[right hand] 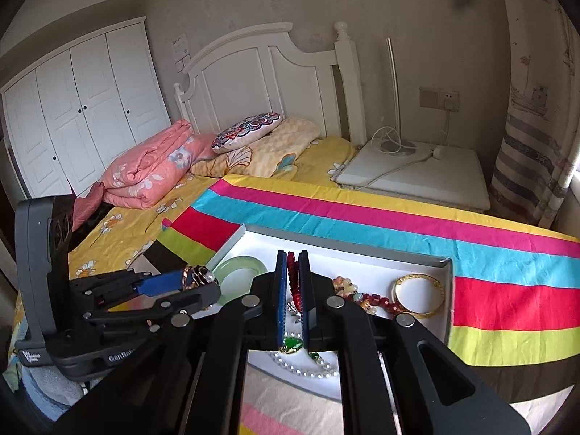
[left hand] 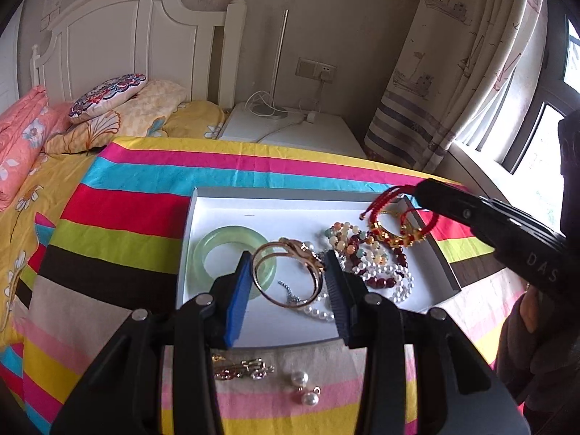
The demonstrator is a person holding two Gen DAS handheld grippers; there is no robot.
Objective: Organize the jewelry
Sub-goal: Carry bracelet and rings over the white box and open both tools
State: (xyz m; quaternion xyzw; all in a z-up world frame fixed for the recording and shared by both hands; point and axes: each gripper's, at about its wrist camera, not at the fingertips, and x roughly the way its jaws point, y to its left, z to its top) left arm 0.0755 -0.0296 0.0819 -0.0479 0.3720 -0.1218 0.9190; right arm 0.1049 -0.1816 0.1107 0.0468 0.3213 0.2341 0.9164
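A white tray [left hand: 224, 210] was seen on a striped cloth [left hand: 119, 217], directly ahead of both grippers. The left gripper [left hand: 290, 279] was held low over the tray's near edge, its jaws partly closed around a pair of gold bangles [left hand: 286, 275] that were gripped between a blue pad and a black one; in the right wrist view the same bangles [right hand: 195, 277] were seen clamped at its tip. Just ahead and to the left of that gripper, a green jade bangle [left hand: 221, 250] lay flat in the tray. To its right, a tangle of mixed beads [left hand: 366, 250] and a pearl string [left hand: 395, 286] was spread. Behind its fingers, on the cloth outside the tray, a gold chain piece [left hand: 243, 368] and two pearl earrings [left hand: 304, 388] were left.

The right gripper [right hand: 291, 290] was nearly closed, with a red cord bracelet [right hand: 295, 282] pinched between its fingers. From the left wrist view the bracelet [left hand: 398, 217] was seen hanging from its tip above the tray's far right corner. Ahead and to its right, a gold bracelet [right hand: 418, 295] rested in the tray.
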